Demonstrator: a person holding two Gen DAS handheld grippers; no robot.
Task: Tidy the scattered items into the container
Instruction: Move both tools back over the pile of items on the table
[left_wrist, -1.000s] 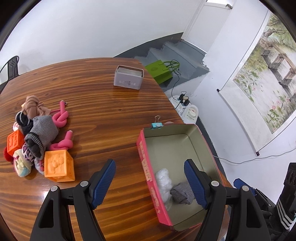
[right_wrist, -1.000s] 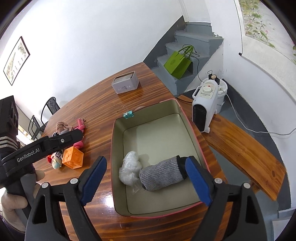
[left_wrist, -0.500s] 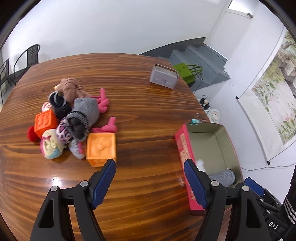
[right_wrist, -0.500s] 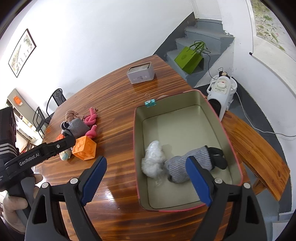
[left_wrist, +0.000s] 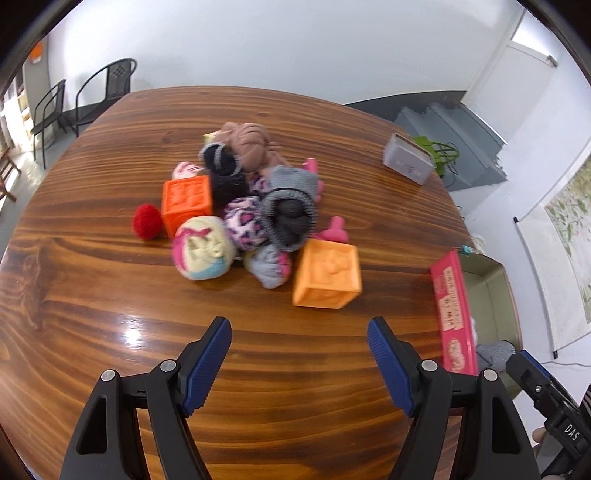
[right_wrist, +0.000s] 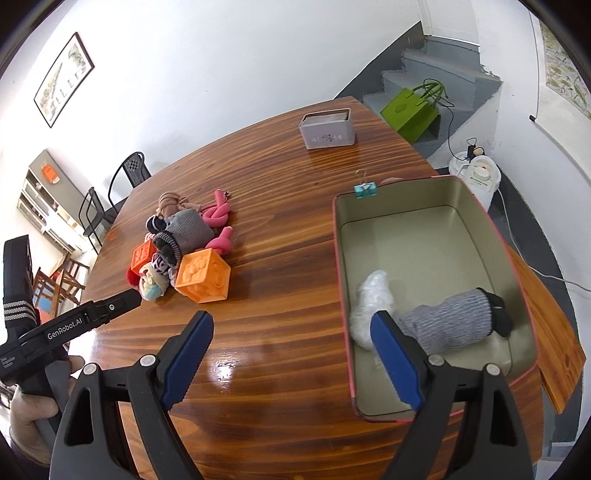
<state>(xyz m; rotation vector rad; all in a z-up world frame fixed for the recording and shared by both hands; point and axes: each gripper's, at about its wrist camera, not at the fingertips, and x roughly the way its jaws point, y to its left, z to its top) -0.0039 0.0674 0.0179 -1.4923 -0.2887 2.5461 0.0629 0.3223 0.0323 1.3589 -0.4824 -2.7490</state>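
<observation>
Movement: the left gripper (left_wrist: 299, 363) is swinging away from the container (right_wrist: 517, 280) toward the heap of loose items; a second ago its view was looking down into the tin, and now the heap is sitting ahead of the jaws while the tin is sliding to the right edge. The right gripper (right_wrist: 291, 358) is drifting the same way, so the tin is shifting rightward in its view too.

Left gripper: jaws standing spread, nothing between them, hanging over bare table (left_wrist: 110, 295), short of the near orange block (left_wrist: 327, 273).

Right gripper: jaws likewise spread and empty, one finger over the table, the other over the tin's near corner.

Container: open tin with pink outer wall, at the table's right end. It is already holding a grey sock (right_wrist: 450, 323) and a crumpled clear wrapper (right_wrist: 371, 302).

Remaining items, bunched well apart from the tin: two orange blocks, the far one (left_wrist: 186, 201); a red pompom (left_wrist: 147, 221); a patterned ball (left_wrist: 203, 247); rolled socks, among them a grey one (left_wrist: 291, 210); pink knotted pieces (right_wrist: 218, 214). The heap is blurring in the left view, so the exact count is uncertain.

Judgement: the open jaws are probably lining up for the next pick, the near block being the closest candidate.

Unrelated: grey tin box (right_wrist: 328, 129) and binder clip (right_wrist: 365, 189).
</observation>
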